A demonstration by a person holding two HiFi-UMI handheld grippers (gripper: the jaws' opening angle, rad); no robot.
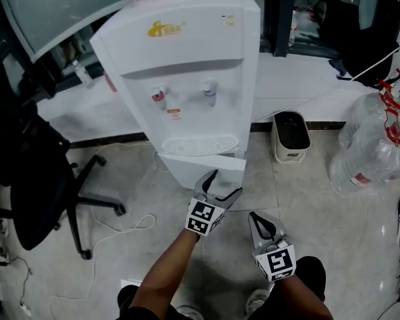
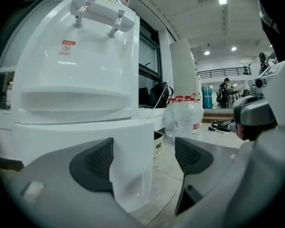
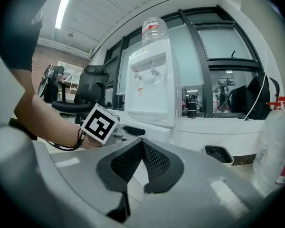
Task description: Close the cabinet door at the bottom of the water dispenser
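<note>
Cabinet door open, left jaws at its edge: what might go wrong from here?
1. The left gripper holds its jaws apart around the cabinet door edge, unclamped; the edge may slip out mid-swing.
2. The water dispenser is tall with a bottle on top; a hard shove might rock it.
3. The right gripper, jaws shut, is off the dispenser, steadying nothing.

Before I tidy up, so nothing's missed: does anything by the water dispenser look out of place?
Yes: the white cabinet door at the bottom of the white plastic water dispenser stands ajar, its edge inside the open left gripper.
</note>
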